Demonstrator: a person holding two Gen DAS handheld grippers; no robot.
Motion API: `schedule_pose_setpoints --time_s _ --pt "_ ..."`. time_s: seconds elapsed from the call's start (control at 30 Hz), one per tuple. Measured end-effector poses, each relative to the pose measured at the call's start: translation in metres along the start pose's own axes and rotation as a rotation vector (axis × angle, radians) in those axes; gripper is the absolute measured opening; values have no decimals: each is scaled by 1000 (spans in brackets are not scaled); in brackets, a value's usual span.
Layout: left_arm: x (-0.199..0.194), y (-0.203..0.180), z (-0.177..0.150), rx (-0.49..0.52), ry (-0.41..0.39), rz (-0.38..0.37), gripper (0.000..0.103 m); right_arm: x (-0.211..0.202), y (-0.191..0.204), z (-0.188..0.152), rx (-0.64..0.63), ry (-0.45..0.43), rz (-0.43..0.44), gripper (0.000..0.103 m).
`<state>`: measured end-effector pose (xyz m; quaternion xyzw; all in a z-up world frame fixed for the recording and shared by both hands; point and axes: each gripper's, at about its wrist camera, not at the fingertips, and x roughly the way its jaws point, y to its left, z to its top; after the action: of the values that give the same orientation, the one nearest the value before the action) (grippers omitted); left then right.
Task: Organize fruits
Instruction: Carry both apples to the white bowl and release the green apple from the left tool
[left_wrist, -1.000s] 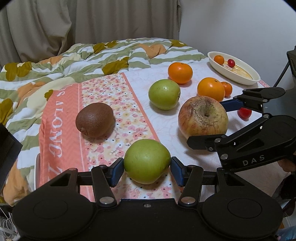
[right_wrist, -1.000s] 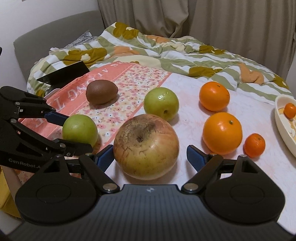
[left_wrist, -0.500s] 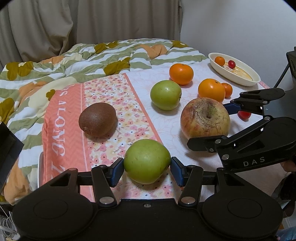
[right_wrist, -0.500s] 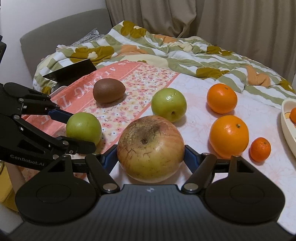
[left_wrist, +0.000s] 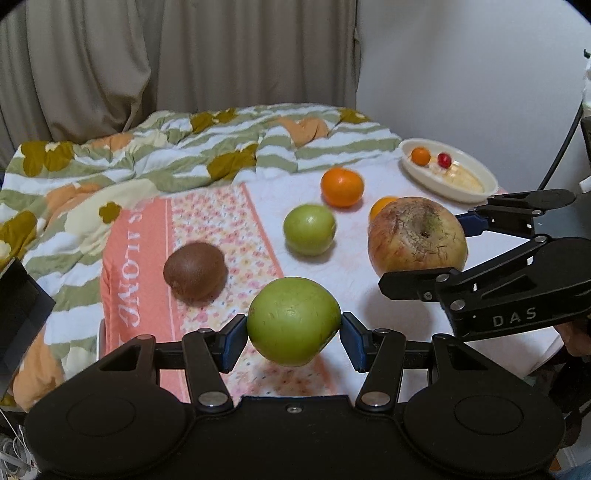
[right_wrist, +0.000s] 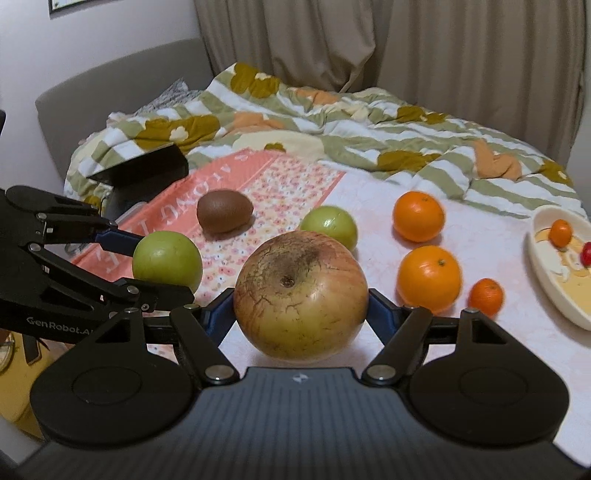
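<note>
Fruits gripped in both claws above the bed

Fruits are clamped in each claw: a smooth green apple by the left claw, a large russeted, cracked yellow-red apple by the right claw, whose jaws have just been closing onto it. Its dark stem pit is turned up toward the camera. Both are held clear of the bed. Beyond the large apple, one orange is mostly hidden. The white dish lies farther back; its contents are blurred.

I see a rumpled green-striped floral quilt bunched at the far side of the bed, beige curtains behind it, and a black box at the left edge.
</note>
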<state>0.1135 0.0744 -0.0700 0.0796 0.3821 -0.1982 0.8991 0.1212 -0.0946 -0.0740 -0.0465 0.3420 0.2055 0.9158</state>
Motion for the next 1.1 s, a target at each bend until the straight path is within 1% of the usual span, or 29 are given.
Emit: schedule_pose_setpoints --time_s 0.23,0.3,0.43,0.5,0.67,0.8,0.93,1.1 --pt "-26 -34 26 -26 -59 26 59 -52 -23 10 33 -49 -13 89" --pt "-30 -47 35 -38 -74 39 59 -65 -36 12 38 -60 -14 89" --pt "-33 -72 53 -101 -100 48 59 -89 -66 14 35 -67 -13 89" --pt "-30 -89 63 -107 -112 64 59 -101 -84 14 33 -68 -17 89" --pt "-18 -129 86 -124 -141 83 59 -122 -135 13 25 -70 -35 89" --pt "-2 -156 105 -138 -158 93 59 -131 -179 13 22 -64 -49 89" --pt "21 -179 126 -138 -160 93 59 -130 -222 13 29 -36 -69 89" --pt "56 -199 151 -116 -138 76 59 -119 -269 14 65 -7 -116 89"
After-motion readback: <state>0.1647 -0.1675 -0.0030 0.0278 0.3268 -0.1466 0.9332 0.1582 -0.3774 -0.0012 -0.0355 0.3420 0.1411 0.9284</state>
